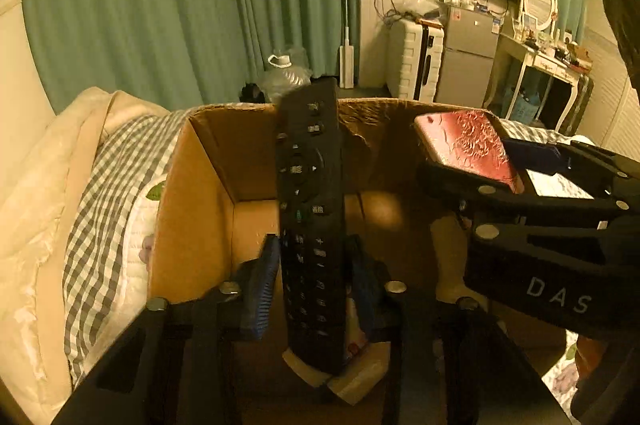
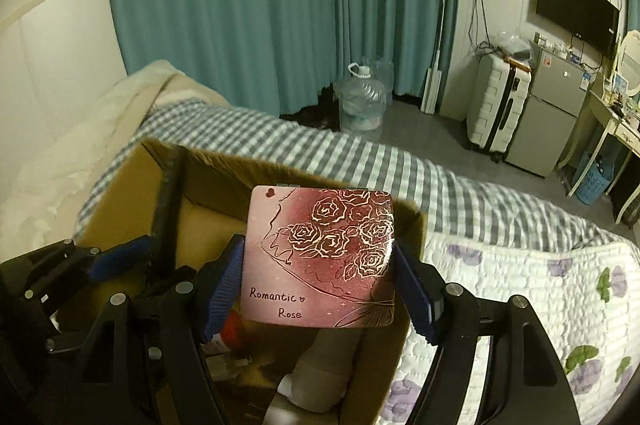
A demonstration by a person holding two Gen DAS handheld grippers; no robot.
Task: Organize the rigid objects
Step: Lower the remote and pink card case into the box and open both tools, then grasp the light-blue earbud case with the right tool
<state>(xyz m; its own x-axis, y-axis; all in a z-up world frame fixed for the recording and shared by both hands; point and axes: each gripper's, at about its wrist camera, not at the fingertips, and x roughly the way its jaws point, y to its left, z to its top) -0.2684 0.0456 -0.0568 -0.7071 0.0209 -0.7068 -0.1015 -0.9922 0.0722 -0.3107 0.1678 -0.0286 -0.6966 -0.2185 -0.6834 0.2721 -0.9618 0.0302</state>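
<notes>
My left gripper (image 1: 312,265) is shut on a long black remote control (image 1: 310,201), held upright over an open cardboard box (image 1: 192,185) on the bed. My right gripper (image 2: 320,277) is shut on a flat red tin (image 2: 322,257) printed with roses and "Romantic Rose", held over the same box (image 2: 120,193). In the left wrist view the right gripper (image 1: 520,161) and the tin (image 1: 468,145) are at the right, over the box's right side. In the right wrist view the left gripper (image 2: 132,257) and the remote (image 2: 168,201) are at the left.
The box holds several small items at the bottom (image 2: 312,377). It sits on a bed with a grey checked sheet (image 2: 360,161) and a floral quilt (image 2: 540,305). Beyond are green curtains (image 2: 280,5), water jugs (image 2: 360,101), a white suitcase (image 2: 496,105) and a small fridge (image 2: 548,113).
</notes>
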